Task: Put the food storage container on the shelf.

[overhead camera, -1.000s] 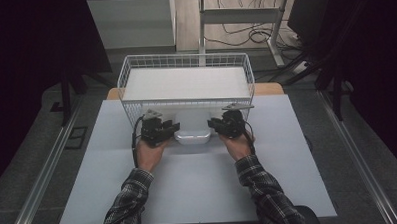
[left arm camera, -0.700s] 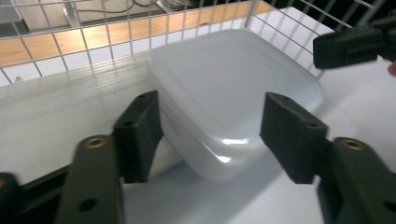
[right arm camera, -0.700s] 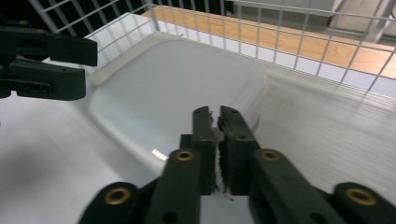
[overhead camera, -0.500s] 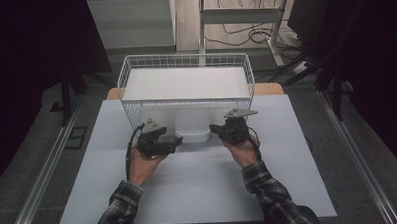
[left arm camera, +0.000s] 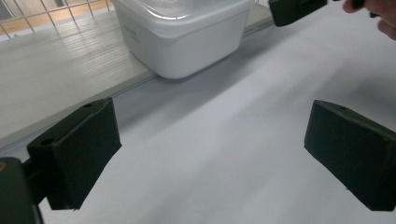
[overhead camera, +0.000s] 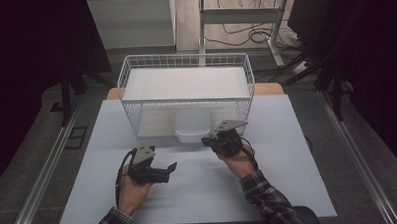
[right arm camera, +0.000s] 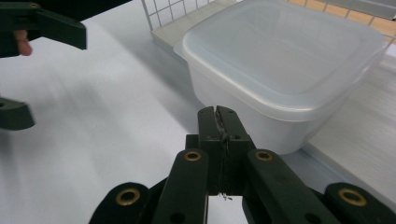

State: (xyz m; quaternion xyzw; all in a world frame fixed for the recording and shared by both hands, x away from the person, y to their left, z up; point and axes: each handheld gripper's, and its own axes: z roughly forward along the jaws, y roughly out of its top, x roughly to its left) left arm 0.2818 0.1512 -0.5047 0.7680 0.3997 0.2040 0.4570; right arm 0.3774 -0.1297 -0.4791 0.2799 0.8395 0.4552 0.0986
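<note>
A translucent white plastic container [overhead camera: 191,133] with a lid sits at the front foot of a white wire basket [overhead camera: 185,67]. In the left gripper view the container [left arm camera: 187,37] rests on a pale board [left arm camera: 60,79]. My left gripper [overhead camera: 167,169] is open over the bare tabletop, short of the container; its jaws [left arm camera: 212,126] stand wide apart with nothing between them. My right gripper [overhead camera: 207,140] is shut with nothing in it. Its tip [right arm camera: 218,116] is just in front of the container [right arm camera: 280,60], beside its right front corner.
The white tabletop [overhead camera: 199,197] stretches between the grippers and the near edge. The basket fills the table's far middle. Dark floor, table legs and cables lie beyond it. The left gripper [right arm camera: 46,23] appears at the right gripper view's upper left.
My left gripper has drawn back from the container toward the person and to the left, with its jaws now open. The right gripper has shifted only slightly and stays by the container.
</note>
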